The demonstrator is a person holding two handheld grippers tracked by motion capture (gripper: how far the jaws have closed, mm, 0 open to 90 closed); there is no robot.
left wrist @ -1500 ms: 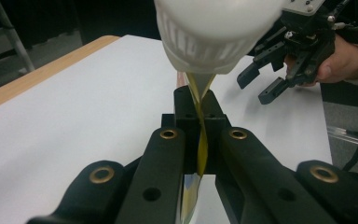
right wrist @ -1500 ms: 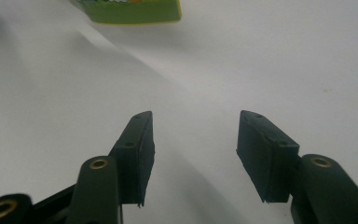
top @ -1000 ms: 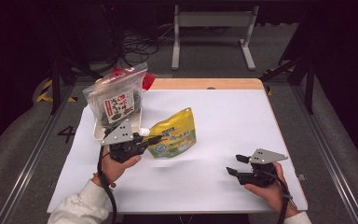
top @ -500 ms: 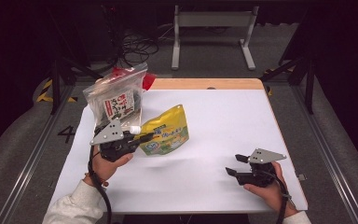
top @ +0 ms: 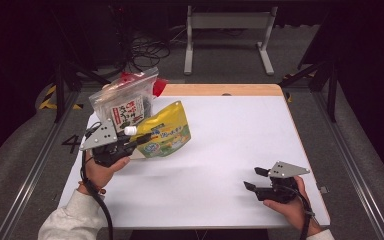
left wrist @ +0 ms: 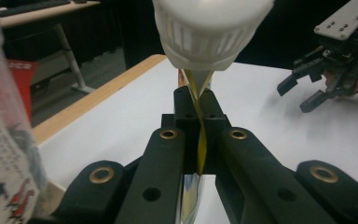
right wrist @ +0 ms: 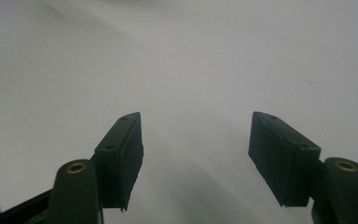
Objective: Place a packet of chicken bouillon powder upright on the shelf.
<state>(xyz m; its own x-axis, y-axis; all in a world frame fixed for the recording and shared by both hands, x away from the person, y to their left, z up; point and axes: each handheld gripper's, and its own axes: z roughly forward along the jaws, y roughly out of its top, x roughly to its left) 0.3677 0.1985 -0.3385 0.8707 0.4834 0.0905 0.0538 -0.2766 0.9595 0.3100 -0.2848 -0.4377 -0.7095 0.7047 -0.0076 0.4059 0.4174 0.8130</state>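
The left gripper (top: pixel 136 141) pinches a yellow soft pouch w/ a white cap (top: pixel 164 134), held up over the white table (top: pixel 230 150), near the clear snack bag (top: pixel 122 102). The right gripper (top: pixel 254 178) is open & holds nothing.

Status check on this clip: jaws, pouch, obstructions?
Left gripper shut on yellow pouch, lifted off table. Right gripper open, empty. Clear bag beside pouch.

Left claw (left wrist: pixel 199 140) pinched tight on thin yellow pouch (left wrist: pixel 200 144) edge, white ribbed cap (left wrist: pixel 209 32) right above jaws. Clear printed bag (left wrist: pixel 2 140) at left edge. White surface (left wrist: pixel 261 107) beyond; other claw (left wrist: pixel 303 91) parted, far right.
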